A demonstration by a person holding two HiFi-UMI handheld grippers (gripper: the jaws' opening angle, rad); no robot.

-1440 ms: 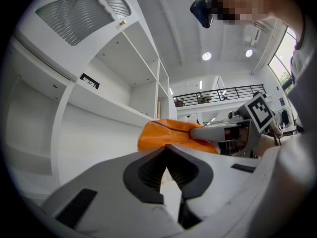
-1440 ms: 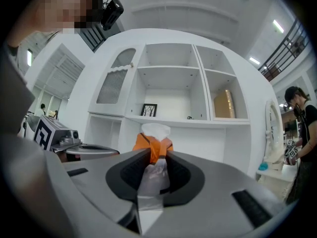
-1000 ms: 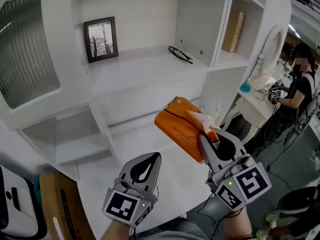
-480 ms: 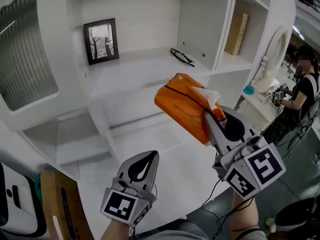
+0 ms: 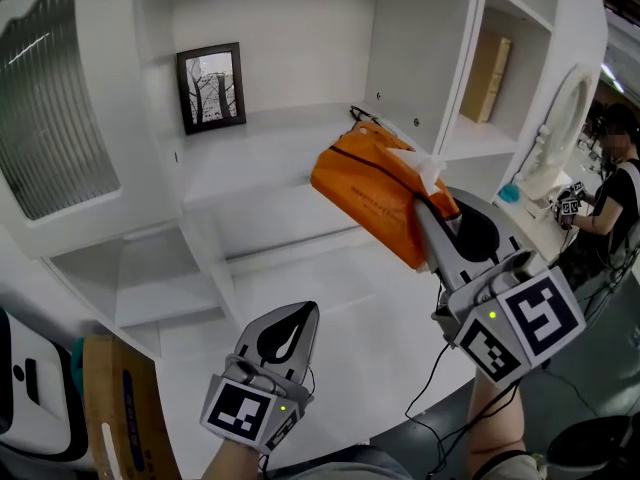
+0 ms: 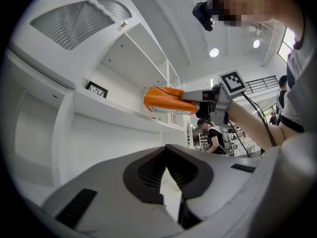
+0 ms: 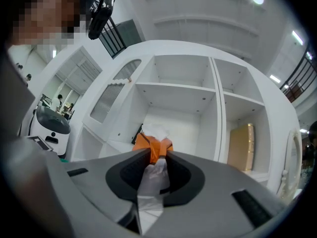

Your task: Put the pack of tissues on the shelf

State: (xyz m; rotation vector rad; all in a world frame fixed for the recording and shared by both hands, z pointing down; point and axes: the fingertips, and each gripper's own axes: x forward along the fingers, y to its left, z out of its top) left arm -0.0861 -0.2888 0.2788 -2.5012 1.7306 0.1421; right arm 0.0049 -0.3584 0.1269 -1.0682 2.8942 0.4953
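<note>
The orange pack of tissues [image 5: 372,193] has a white tissue sticking out of its top, and my right gripper [image 5: 428,211] is shut on its near end. It hangs in the air in front of the middle shelf [image 5: 260,153] of the white cabinet, at about the level of the shelf board. In the right gripper view the pack [image 7: 154,146] shows between the pads of the right gripper [image 7: 157,156]. From the left gripper view, the pack [image 6: 166,99] floats beside the shelf edge. My left gripper [image 5: 305,313] stays low in front, shut with nothing in it.
A framed picture [image 5: 212,86] leans at the back left of the shelf. Black glasses [image 5: 362,116] lie behind the pack. A tan box [image 5: 492,76] stands in the right compartment. An oval mirror [image 5: 562,133] and a person [image 5: 612,173] are at the right. A cardboard box [image 5: 112,408] sits at lower left.
My right gripper has risen with the orange pack and brought it closer to the middle shelf. The left gripper has hardly moved.
</note>
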